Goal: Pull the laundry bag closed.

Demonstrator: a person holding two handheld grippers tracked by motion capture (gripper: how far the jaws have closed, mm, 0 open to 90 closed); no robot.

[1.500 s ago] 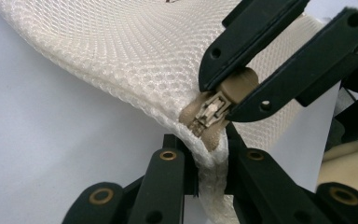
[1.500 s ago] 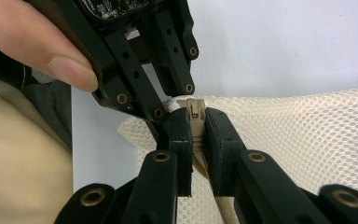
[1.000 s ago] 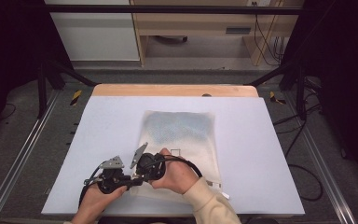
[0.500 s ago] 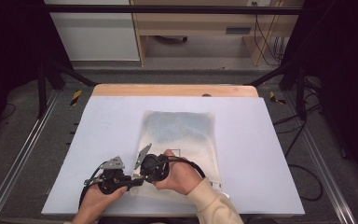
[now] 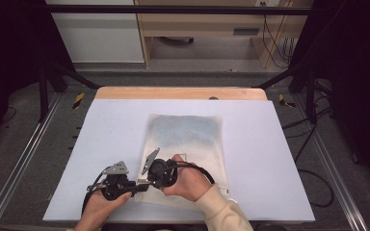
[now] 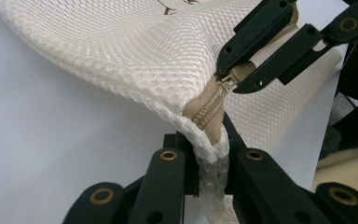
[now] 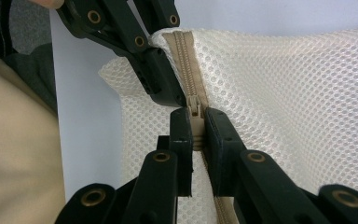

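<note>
the mesh bag (image 5: 185, 144) lies flat in the middle of the white surface (image 5: 279, 159), with its near corner lifted up a little by the two tools. the left gripper (image 6: 209, 154) has its fingers squeezed shut on the corner of the bag, right at the end of the tan zipper (image 6: 210, 106). the right gripper (image 7: 196, 135) has its fingers shut on the little zipper pull (image 7: 195, 108), very close to that same corner.

since a second ago almost nothing has changed. in the high view the right gripper (image 5: 159, 173) has only nudged a tiny bit, and the left gripper (image 5: 120, 185) sits in the same spot. both grips look just as tight as before, and the bag has not slid.

so it looks like the getting-ready part is done. one tool holds the bag steady and the other has the pull, and the pull is at the very end of the zipper. the next job is likely to slide the pull along the zipper while the corner is held firm.
</note>
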